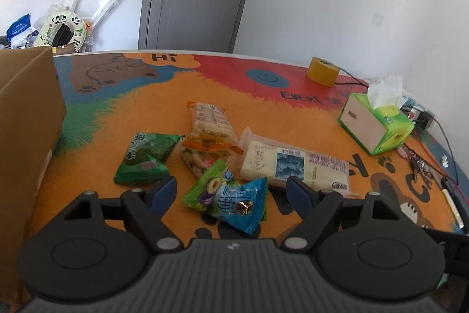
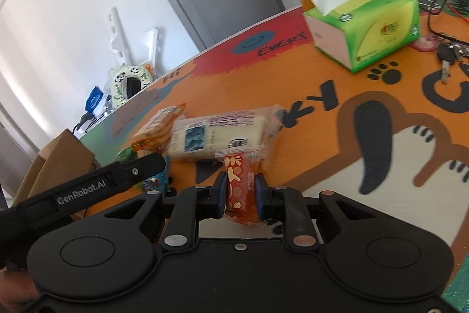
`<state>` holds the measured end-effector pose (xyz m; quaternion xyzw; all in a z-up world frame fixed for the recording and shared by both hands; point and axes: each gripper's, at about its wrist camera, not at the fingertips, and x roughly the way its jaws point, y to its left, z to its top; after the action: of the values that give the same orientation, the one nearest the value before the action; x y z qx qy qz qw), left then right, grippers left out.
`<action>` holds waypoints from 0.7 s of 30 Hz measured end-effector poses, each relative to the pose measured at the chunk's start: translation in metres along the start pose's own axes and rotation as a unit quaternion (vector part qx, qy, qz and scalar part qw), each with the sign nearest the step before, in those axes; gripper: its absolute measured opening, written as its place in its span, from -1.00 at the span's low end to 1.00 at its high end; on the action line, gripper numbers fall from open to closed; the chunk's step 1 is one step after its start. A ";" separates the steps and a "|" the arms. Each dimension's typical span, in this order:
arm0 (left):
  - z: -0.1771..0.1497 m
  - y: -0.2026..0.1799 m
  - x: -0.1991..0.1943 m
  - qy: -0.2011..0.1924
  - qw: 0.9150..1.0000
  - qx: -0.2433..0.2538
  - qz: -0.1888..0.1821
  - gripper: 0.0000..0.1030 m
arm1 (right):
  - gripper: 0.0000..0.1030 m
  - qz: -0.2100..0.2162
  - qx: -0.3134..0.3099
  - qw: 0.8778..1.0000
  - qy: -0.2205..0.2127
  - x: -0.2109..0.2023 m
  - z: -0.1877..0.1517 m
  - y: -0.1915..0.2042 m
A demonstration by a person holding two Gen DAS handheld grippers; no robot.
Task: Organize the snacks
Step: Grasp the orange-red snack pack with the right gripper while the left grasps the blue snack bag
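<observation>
My left gripper [image 1: 231, 189] is open above a blue snack packet [image 1: 241, 207] and a light green one [image 1: 209, 185]. Beyond lie a dark green packet [image 1: 145, 159], an orange-sealed biscuit pack [image 1: 205, 150], a long cracker pack [image 1: 212, 119] and a white wafer pack [image 1: 296, 166]. My right gripper [image 2: 240, 189] is shut on a red-orange snack packet [image 2: 239, 184], held above the table. The wafer pack [image 2: 217, 134] lies just beyond it. The left gripper's arm [image 2: 88, 189] shows at the left in the right wrist view.
A cardboard box [image 1: 26, 119] stands at the table's left edge. A green tissue box [image 1: 376, 125], a yellow tape roll [image 1: 322, 71], keys [image 2: 448, 55] and cables [image 1: 433, 163] lie at the right. The table has a colourful cartoon mat [image 1: 205, 81].
</observation>
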<state>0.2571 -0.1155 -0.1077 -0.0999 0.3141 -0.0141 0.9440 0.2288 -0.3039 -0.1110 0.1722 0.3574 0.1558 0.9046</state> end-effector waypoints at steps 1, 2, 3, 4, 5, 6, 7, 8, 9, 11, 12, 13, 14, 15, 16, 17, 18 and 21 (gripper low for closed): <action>-0.001 -0.001 0.002 0.001 1.000 0.001 0.000 0.58 | -0.60 -0.002 0.001 1.000 0.001 0.001 0.000 -0.002; -0.002 -0.001 0.005 0.003 1.000 0.002 0.004 0.57 | -0.60 -0.004 0.001 1.000 0.002 0.001 0.000 -0.002; -0.003 -0.001 0.006 0.004 1.000 0.002 0.006 0.58 | -0.60 -0.003 0.001 1.000 0.000 0.002 -0.001 -0.003; -0.004 -0.002 0.008 0.002 1.000 0.005 0.007 0.57 | -0.59 -0.003 0.001 1.000 0.000 0.002 -0.001 -0.002; -0.005 -0.002 0.009 0.002 1.000 0.009 0.008 0.58 | -0.59 -0.003 0.001 1.000 0.000 0.003 0.000 -0.002; -0.005 -0.002 0.011 0.004 1.000 0.013 0.007 0.58 | -0.58 -0.003 0.001 1.000 0.000 0.003 0.000 -0.002; -0.006 -0.003 0.015 0.010 1.000 0.016 0.007 0.58 | -0.55 -0.004 0.000 1.000 0.002 0.004 -0.001 -0.001; -0.007 -0.003 0.017 0.013 1.000 0.019 0.008 0.57 | -0.54 -0.005 0.000 1.000 0.000 0.005 -0.001 0.000; -0.007 -0.004 0.017 0.009 1.000 0.024 0.011 0.56 | -0.52 -0.006 -0.002 1.000 -0.003 0.005 -0.002 0.001; -0.007 -0.006 0.019 0.009 0.999 0.030 0.017 0.43 | -0.49 -0.008 -0.009 1.000 -0.008 0.005 -0.004 0.003; -0.006 -0.007 0.019 0.009 0.999 0.033 0.020 0.28 | -0.49 -0.009 -0.012 1.000 -0.008 0.006 -0.004 0.004; -0.006 -0.007 0.019 0.008 0.999 0.032 0.019 0.21 | -0.49 -0.009 -0.013 1.000 -0.009 0.006 -0.003 0.004; -0.005 -0.005 0.018 0.009 0.999 0.029 0.016 0.17 | -0.49 -0.009 -0.014 1.000 -0.009 0.006 -0.004 0.005; -0.005 -0.004 0.017 0.008 1.000 0.025 0.011 0.08 | -0.49 -0.010 -0.016 1.000 -0.008 0.006 -0.003 0.005; -0.005 -0.003 0.016 0.008 1.000 0.022 0.007 0.04 | -0.48 -0.012 -0.018 1.000 -0.008 0.006 -0.003 0.006; -0.005 -0.003 0.014 0.008 1.000 0.021 0.006 0.02 | -0.45 -0.014 -0.022 1.000 -0.008 0.007 -0.003 0.008; -0.006 -0.002 0.013 0.008 1.000 0.019 0.005 0.00 | -0.44 -0.016 -0.027 0.999 -0.008 0.007 -0.004 0.010; -0.006 0.000 0.007 0.009 1.000 0.011 0.004 -0.09 | -0.42 -0.021 -0.046 0.999 -0.010 0.007 -0.006 0.015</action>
<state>0.2593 -0.1171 -0.1167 -0.0887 0.3229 -0.0150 0.9422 0.2268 -0.2863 -0.1130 0.1243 0.3443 0.1509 0.9183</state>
